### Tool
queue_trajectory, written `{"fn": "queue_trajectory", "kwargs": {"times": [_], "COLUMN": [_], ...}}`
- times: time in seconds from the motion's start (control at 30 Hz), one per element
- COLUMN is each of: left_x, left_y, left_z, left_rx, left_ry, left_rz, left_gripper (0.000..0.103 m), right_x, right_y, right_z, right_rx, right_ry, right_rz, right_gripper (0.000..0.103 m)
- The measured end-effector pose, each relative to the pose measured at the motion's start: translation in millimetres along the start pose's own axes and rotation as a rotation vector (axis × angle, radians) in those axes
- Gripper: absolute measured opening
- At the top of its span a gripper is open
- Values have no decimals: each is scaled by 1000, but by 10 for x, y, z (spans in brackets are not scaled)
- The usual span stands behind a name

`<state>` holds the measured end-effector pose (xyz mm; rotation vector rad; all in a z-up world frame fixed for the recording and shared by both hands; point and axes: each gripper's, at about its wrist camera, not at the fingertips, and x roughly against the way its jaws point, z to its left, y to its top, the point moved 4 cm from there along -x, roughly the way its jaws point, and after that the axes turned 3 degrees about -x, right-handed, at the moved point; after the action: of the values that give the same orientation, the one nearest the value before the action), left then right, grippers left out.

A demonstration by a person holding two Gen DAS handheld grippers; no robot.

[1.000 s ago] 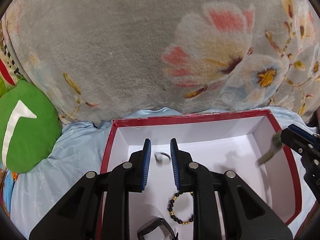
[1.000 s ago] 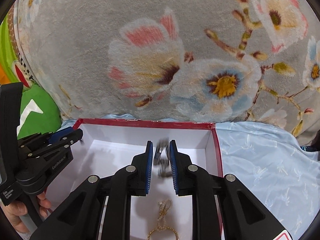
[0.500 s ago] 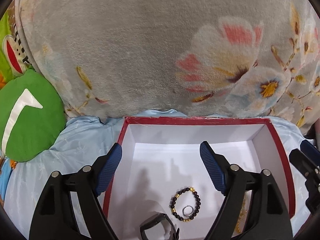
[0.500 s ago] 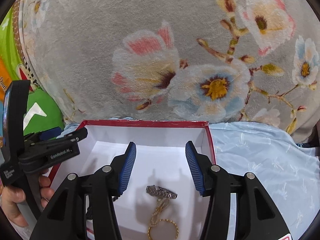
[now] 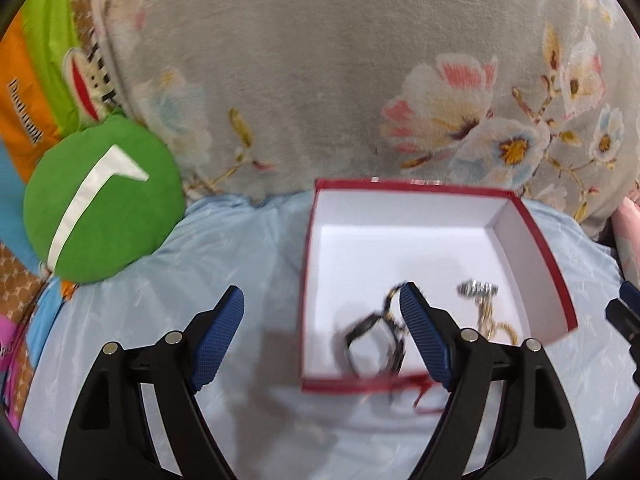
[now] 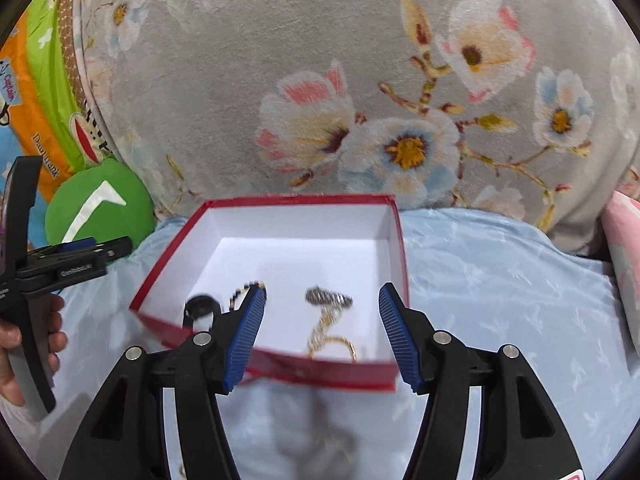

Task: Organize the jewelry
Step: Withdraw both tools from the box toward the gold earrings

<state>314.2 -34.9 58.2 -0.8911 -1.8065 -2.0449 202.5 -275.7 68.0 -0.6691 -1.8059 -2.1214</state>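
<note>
A red box with a white inside (image 5: 536, 248) (image 6: 394, 240) stands on the light blue sheet. In it lie a black watch (image 5: 366, 344) (image 6: 202, 306), a dark beaded bracelet (image 5: 390, 300) (image 6: 240, 290), a silver hair clip (image 5: 478, 289) (image 6: 328, 297) and a gold chain (image 5: 494, 320) (image 6: 332, 336). My left gripper (image 5: 322, 332) is open and empty, above the sheet at the box's front left. My right gripper (image 6: 322, 332) is open and empty, above the box's front wall. The left gripper also shows at the left of the right wrist view (image 6: 60, 268).
A grey flowered blanket (image 5: 360, 80) (image 6: 360, 80) rises behind the box. A green round cushion (image 5: 100, 200) (image 6: 100, 204) lies at the left, with an orange and green pillow (image 5: 36, 80) behind it. A pink cloth (image 6: 624, 240) sits at the far right.
Both grippers let go of their pieces into the box, opened wide and drew back toward me. The left gripper also shifted left, off the box.
</note>
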Motion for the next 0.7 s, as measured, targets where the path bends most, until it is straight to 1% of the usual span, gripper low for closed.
{"fn": "queue_trajectory", "kwargs": {"times": [0.2, 0.4, 0.53, 0.63, 0.7], "left_x": [193, 303, 267, 218, 166], "left_y": [-594, -1124, -1437, -1611, -1713], "left_z": [261, 318, 295, 259, 225], "left_rx": [36, 24, 41, 37, 48], "left_ry": [0, 19, -1, 26, 16], "left_rz": [80, 138, 197, 218, 241], "left_gripper": [78, 78, 78, 78, 78], "right_x": [323, 526, 564, 540, 511], "right_y": [-490, -1050, -1406, -1681, -1818], "right_z": [-137, -335, -452, -503, -504], "right_rx": [-18, -60, -97, -118, -131], "right_ry": [-53, -114, -136, -152, -150], "right_rz": [54, 130, 192, 242, 268], "right_gripper": [61, 61, 61, 61, 61]}}
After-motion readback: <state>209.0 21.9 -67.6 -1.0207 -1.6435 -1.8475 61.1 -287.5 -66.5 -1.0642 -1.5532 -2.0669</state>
